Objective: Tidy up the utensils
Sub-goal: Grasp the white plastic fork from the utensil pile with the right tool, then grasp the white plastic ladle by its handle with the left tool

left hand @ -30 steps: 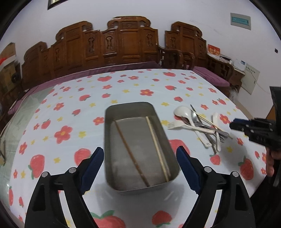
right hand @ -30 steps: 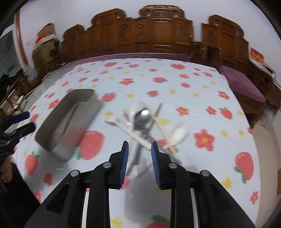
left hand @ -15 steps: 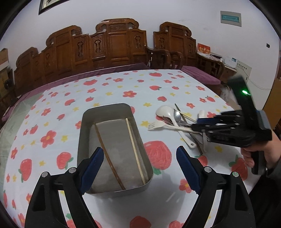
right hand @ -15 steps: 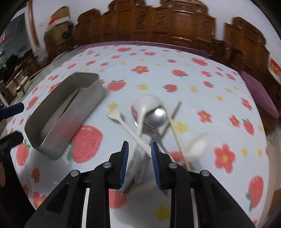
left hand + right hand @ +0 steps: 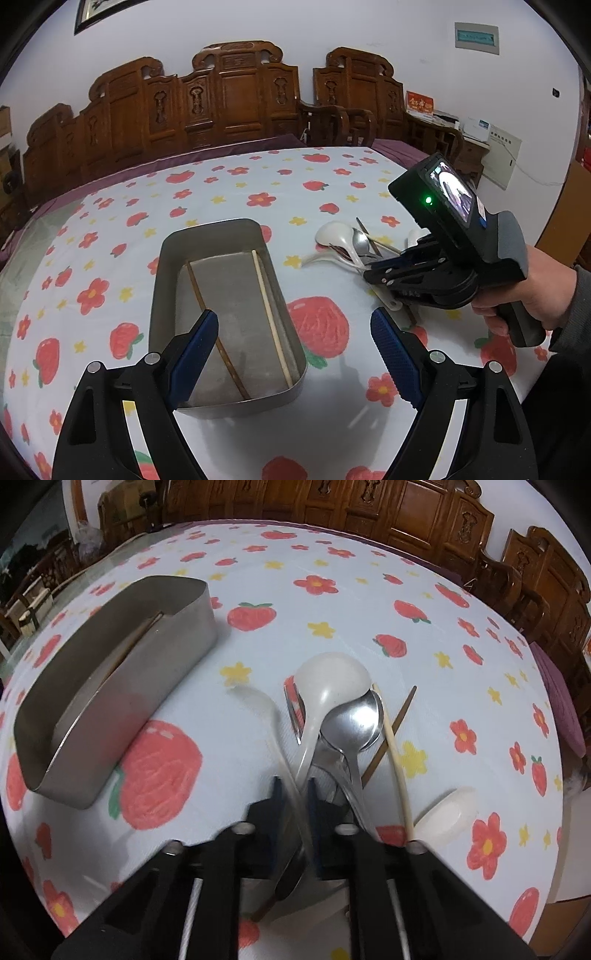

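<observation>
A metal tray [image 5: 159, 295] holds a dark chopstick [image 5: 210, 321] and a pale chopstick [image 5: 271, 317]. It also shows in the right wrist view [image 5: 177, 653]. My left gripper [image 5: 295, 354] is open above its near end. A pile of utensils lies right of the tray: a white spoon [image 5: 328, 686], a steel spoon [image 5: 351, 720], a white fork [image 5: 266, 716], a pale chopstick [image 5: 395, 753] and a dark chopstick [image 5: 391, 731]. My right gripper [image 5: 293, 790] is down in the pile, its jaws a narrow gap apart around the fork and white spoon handles. It also shows in the left wrist view [image 5: 376, 273].
The table has a white cloth [image 5: 258, 184] printed with strawberries and flowers. Carved wooden chairs [image 5: 236, 96] line its far edge. A second white spoon [image 5: 443, 816] lies right of my right gripper. A cabinet [image 5: 465, 144] stands at the back right.
My right gripper has dropped forward into the utensil pile and its jaws now straddle the handles. My left gripper has pulled back and risen slightly, staying open.
</observation>
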### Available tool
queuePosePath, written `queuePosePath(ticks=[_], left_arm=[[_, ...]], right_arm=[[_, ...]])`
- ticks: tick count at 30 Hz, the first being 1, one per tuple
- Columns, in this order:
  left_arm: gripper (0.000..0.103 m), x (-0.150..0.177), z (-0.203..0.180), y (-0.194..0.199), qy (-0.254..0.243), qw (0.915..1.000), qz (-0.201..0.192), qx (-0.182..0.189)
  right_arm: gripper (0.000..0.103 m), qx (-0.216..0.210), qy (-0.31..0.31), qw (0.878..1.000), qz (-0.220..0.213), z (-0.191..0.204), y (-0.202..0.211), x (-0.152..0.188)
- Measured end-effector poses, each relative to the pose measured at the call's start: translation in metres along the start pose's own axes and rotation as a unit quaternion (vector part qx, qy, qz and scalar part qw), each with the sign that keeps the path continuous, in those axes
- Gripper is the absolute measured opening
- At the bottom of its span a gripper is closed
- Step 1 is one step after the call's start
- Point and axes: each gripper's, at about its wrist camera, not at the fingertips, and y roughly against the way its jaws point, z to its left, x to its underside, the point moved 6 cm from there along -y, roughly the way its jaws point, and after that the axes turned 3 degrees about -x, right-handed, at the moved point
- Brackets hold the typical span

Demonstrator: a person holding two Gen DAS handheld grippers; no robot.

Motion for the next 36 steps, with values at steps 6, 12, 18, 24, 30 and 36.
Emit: queuePosePath(ticks=[6, 12, 18, 24, 30, 36], left_arm=[[0.081, 0.002, -0.007, 0.0, -0.01, 0.9999, 0.001, 0.002], [0.081, -0.003, -0.017, -0.001, -0.008, 0.9999, 0.005, 0.01], [0.081, -0.012, -0.042, -0.009, -0.026, 0.9994, 0.014, 0.018], [0.071, -0.024, -0.07, -0.034, -0.04, 0.9982, 0.032, 0.031], [0.06, -0.031, -0.083, -0.077, -0.033, 0.9966, 0.068, 0.031], [0.053, -0.035, -0.089, -0.118, -0.029, 0.9946, 0.099, 0.014]], right_arm=[[0.005, -0.022, -0.023, 0.999, -0.026, -0.001, 0.022, 0.004], [0.005, -0.028, -0.073, 0.994, -0.074, -0.014, 0.066, 0.024], [0.005, -0.005, -0.107, 0.99, -0.096, -0.031, 0.105, 0.065], [0.005, 0.004, -0.132, 0.985, -0.114, -0.049, 0.127, 0.092], [0.005, 0.003, -0.144, 0.982, -0.124, -0.063, 0.133, 0.108], [0.005, 0.001, -0.156, 0.98, -0.127, -0.073, 0.132, 0.113]])
